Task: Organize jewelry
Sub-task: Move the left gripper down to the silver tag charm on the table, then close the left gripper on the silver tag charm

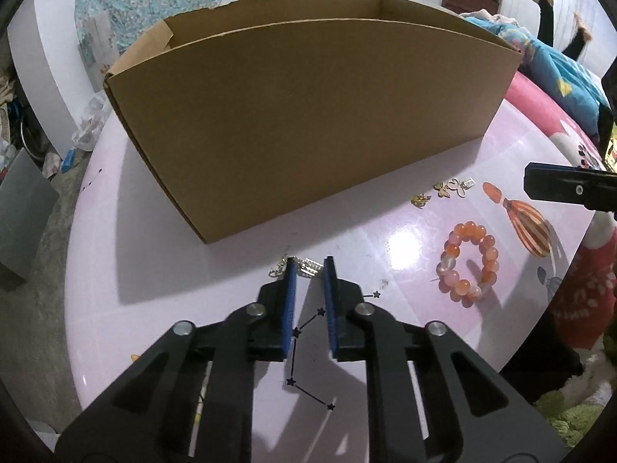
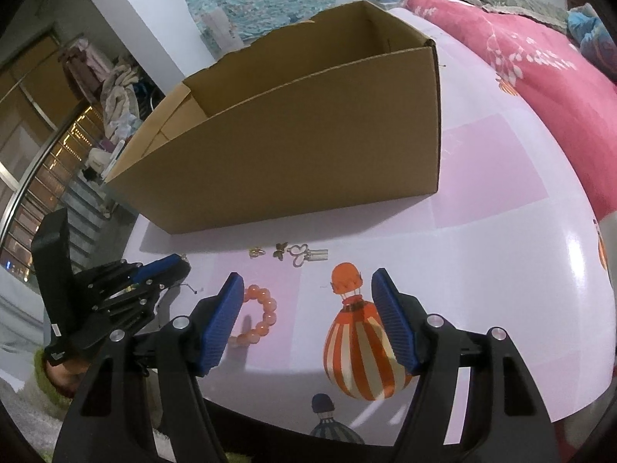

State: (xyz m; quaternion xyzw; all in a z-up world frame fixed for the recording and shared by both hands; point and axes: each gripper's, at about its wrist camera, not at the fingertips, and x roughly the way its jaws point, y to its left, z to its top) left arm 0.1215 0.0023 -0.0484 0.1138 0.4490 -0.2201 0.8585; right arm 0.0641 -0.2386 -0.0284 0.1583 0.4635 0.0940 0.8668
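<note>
An open cardboard box [image 1: 308,123] stands on the round pink table [image 1: 154,270]; it also shows in the right wrist view [image 2: 300,162]. My left gripper [image 1: 309,268] is open, its fingertips around a small silver jewelry piece [image 1: 311,267] lying just before the box. An orange bead bracelet [image 1: 468,264] lies to its right. Small gold and silver butterfly charms [image 1: 449,189] lie near the box. My right gripper [image 2: 308,285] is open and empty above the table, with the bracelet [image 2: 260,318] by its left finger and the charms [image 2: 293,254] ahead. The left gripper [image 2: 169,266] shows at the left.
The table carries printed hot-air balloon pictures [image 2: 362,351] and a star pattern [image 1: 297,333]. A bed with a pink blanket [image 2: 540,61] lies to the right. A green rug [image 1: 570,420] lies below the table edge. Clutter and stairs [image 2: 77,200] are on the left.
</note>
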